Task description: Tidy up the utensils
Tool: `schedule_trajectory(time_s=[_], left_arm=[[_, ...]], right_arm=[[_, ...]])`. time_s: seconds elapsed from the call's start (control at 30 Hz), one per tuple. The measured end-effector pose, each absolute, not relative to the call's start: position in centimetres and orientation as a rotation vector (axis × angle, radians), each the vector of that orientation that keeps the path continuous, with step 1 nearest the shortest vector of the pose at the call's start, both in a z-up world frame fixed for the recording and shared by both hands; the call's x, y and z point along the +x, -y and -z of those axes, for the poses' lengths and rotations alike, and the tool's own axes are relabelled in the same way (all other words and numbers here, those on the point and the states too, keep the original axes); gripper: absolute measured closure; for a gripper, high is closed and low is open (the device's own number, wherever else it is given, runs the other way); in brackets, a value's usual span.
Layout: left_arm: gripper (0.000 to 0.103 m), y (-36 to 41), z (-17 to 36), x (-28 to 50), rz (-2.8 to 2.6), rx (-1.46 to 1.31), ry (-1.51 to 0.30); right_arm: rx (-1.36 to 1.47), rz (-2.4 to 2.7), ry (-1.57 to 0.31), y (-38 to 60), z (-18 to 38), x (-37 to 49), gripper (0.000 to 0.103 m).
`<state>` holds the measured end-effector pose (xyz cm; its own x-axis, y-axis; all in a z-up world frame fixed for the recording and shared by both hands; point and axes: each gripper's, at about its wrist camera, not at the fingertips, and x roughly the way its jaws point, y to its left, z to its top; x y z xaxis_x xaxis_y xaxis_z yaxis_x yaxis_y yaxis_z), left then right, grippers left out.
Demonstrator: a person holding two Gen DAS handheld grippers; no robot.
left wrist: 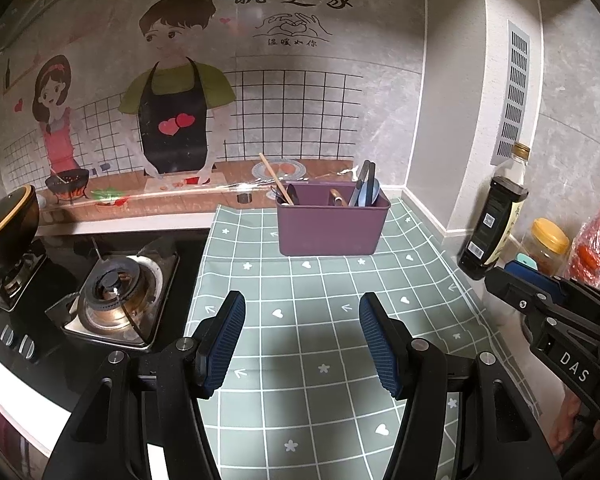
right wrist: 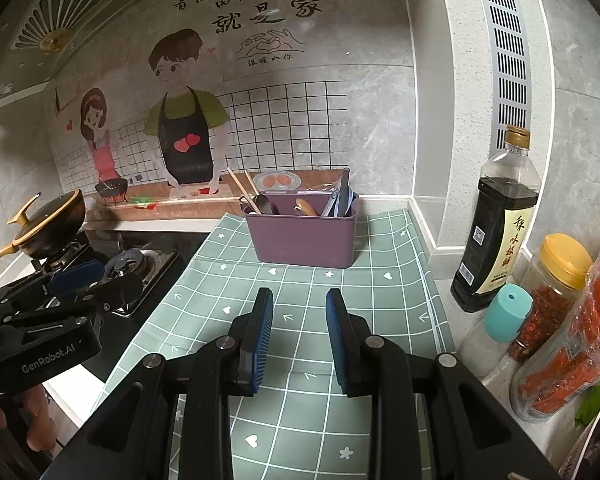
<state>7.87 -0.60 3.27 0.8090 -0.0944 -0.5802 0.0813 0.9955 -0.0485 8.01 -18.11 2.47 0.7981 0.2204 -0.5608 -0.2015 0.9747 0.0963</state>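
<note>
A purple utensil bin (left wrist: 332, 226) stands at the back of the green checked mat (left wrist: 320, 320), against the wall; it also shows in the right wrist view (right wrist: 302, 234). Wooden chopsticks (left wrist: 274, 178), a wooden-handled utensil (left wrist: 337, 197) and blue and dark utensils (left wrist: 366, 189) stand in it. My left gripper (left wrist: 302, 314) is open and empty above the mat, well short of the bin. My right gripper (right wrist: 299, 312) is open and empty, also above the mat in front of the bin. Each gripper shows at the edge of the other's view.
A gas stove burner (left wrist: 114, 286) and a black pan with a lid (left wrist: 6, 222) lie left of the mat. A dark sauce bottle (right wrist: 496, 224), a teal-capped bottle (right wrist: 496, 328), a yellow-lidded jar (right wrist: 556, 280) and a red packet (right wrist: 572, 356) stand along the right wall.
</note>
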Motion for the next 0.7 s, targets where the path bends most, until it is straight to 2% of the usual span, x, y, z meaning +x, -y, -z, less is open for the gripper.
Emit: schedule_trajectory(time_s=[0.7], left_arm=[[0.043, 0.51, -3.17, 7.43, 0.059, -0.025, -0.628]], right_arm=[[0.038, -0.213, -0.597, 18.68, -2.61, 7.55, 0.077]])
